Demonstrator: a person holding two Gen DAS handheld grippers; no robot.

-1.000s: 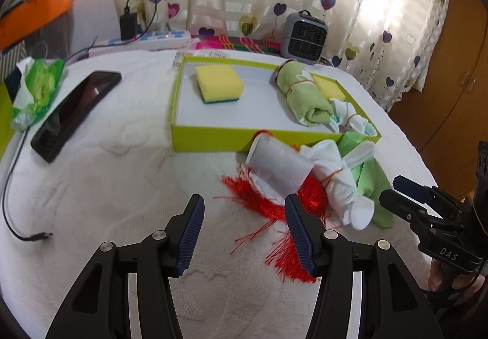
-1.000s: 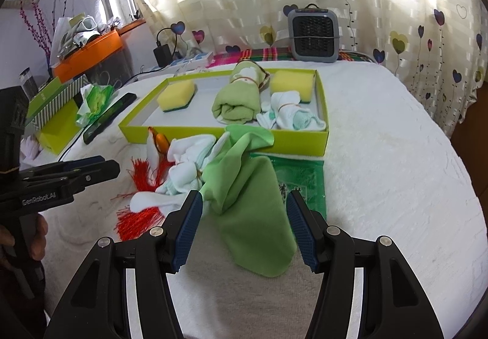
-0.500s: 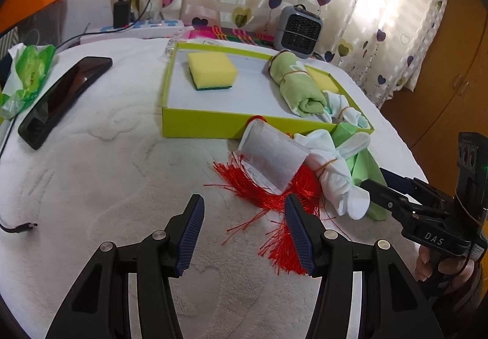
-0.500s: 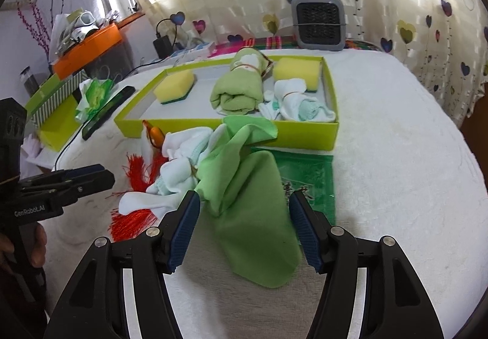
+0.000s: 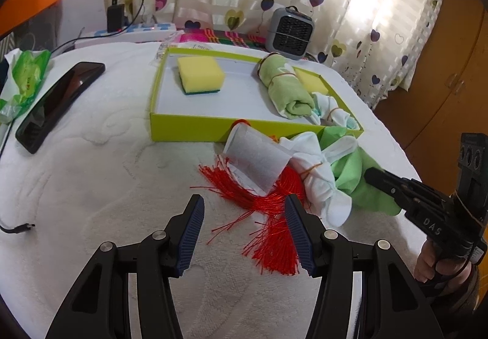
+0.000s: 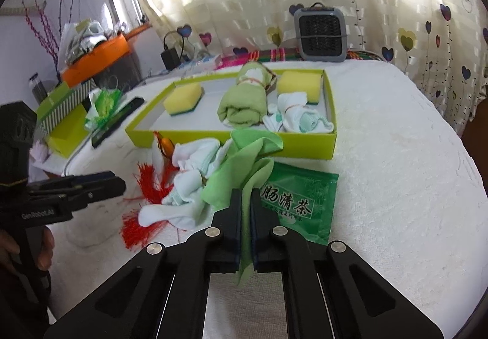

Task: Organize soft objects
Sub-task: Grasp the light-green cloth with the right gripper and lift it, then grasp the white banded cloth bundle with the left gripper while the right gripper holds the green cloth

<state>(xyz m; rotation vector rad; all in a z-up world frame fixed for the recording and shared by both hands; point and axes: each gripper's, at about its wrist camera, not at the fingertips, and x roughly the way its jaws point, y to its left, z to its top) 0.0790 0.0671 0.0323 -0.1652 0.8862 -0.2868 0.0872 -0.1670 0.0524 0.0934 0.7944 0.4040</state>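
- The right gripper (image 6: pixel 245 201) is clamped on the loose green cloth (image 6: pixel 241 162), whose free end trails out behind the jaws; the cloth lies on the white bedcover (image 6: pixel 396 186) just in front of the lime tray (image 6: pixel 231 140), draped partly over the white sock bundle (image 6: pixel 189 183) and over the green tea packet (image 6: pixel 302 201)
- The left gripper (image 5: pixel 242 223) hangs with its jaws wide apart and nothing between them, low over the red tassel (image 5: pixel 268 217) near the left of the pile
- Risk, as I judge it: the cloth overlaps the sock bundle, so a lift could drag the socks or the tassel threads along and scatter the pile
- Another: only a narrow fold is pinched, so the cloth may slip free or unfurl and snag the tray's near wall on the way in
- The tea packet under the cloth might slide across the cover as the cloth peels off it
- Count in the tray: two yellow sponges (image 6: pixel 183 98), one rolled green towel (image 6: pixel 244 101) bound with a band, one white sock bundle (image 6: pixel 299 116) at the right end
- Count outside: one loose green cloth, one sock bundle, one red tassel, one white paper sleeve (image 5: pixel 256 159), one tea packet
- Far left: one black phone (image 5: pixel 58 101); far side: one small grey heater (image 6: pixel 321 34)
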